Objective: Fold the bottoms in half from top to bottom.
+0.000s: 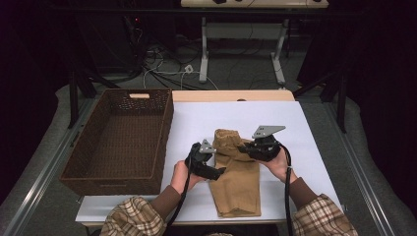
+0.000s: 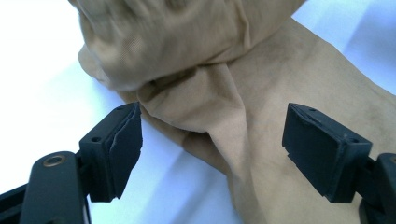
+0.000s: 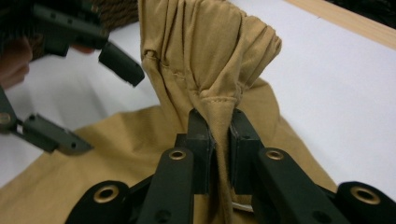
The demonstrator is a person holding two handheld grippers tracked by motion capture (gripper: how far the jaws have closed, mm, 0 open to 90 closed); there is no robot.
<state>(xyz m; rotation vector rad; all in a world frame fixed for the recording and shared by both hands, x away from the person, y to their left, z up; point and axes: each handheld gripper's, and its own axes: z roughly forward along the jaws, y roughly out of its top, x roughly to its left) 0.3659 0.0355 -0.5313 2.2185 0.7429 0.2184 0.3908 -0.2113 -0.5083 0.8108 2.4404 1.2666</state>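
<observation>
A tan cloth garment [image 1: 238, 182] lies on the white table [image 1: 300, 123], its far end bunched and lifted. My right gripper [image 1: 243, 147] is shut on that bunched end; in the right gripper view a stitched fold of the garment [image 3: 210, 51] is pinched between the pads of my right gripper [image 3: 222, 126]. My left gripper [image 1: 220, 170] stands open at the garment's left edge, beside the lifted part. In the left gripper view the garment [image 2: 261, 79] lies under and beyond the wide-apart jaws of my left gripper [image 2: 212, 135], with neither pad pressing on it. The right gripper view also catches the left gripper [image 3: 100, 105], open.
A dark brown wicker basket [image 1: 166, 132] stands at the table's left edge, close to my left hand. A wooden strip [image 1: 231, 95] runs along the table's far side. Beyond it are table legs and cables on the floor.
</observation>
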